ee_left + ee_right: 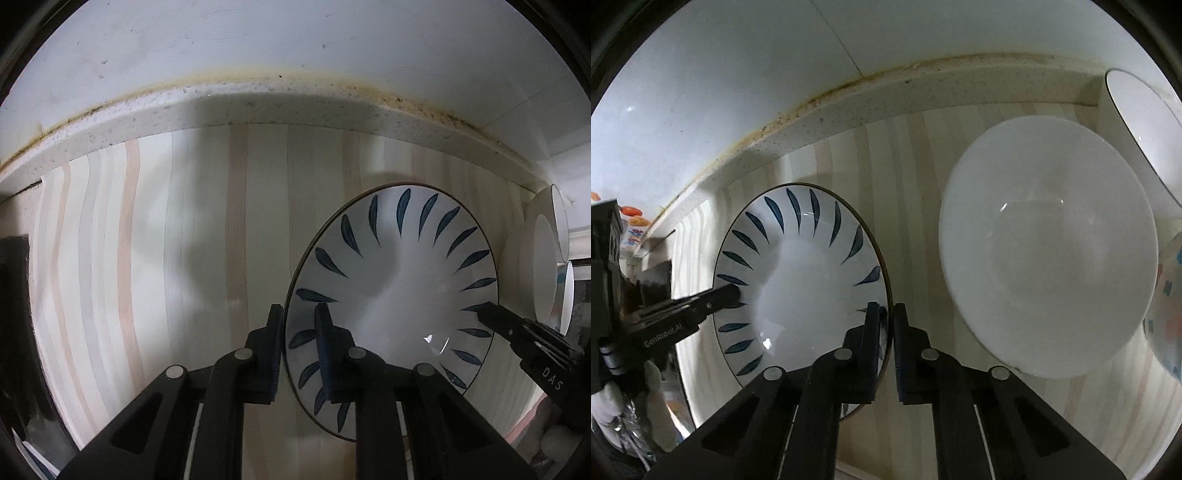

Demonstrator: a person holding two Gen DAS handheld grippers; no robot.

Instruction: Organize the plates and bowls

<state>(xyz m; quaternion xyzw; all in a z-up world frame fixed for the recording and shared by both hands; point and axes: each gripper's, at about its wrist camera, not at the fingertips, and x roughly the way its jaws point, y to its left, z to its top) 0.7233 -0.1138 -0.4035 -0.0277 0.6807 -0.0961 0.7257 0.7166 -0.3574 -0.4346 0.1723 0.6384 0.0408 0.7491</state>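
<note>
A white plate with dark blue leaf marks lies on the striped wooden counter; it also shows in the right wrist view. My left gripper straddles its left rim, one finger inside and one outside, closed on it. My right gripper is closed on the opposite rim and shows in the left wrist view as a black tip. The left gripper shows at the plate's far side in the right wrist view. A plain white bowl sits just right of the plate.
A speckled stone ledge and white wall back the counter. More white bowls stand at the right, with a tall white one and a flower-patterned bowl. Packages sit at far left.
</note>
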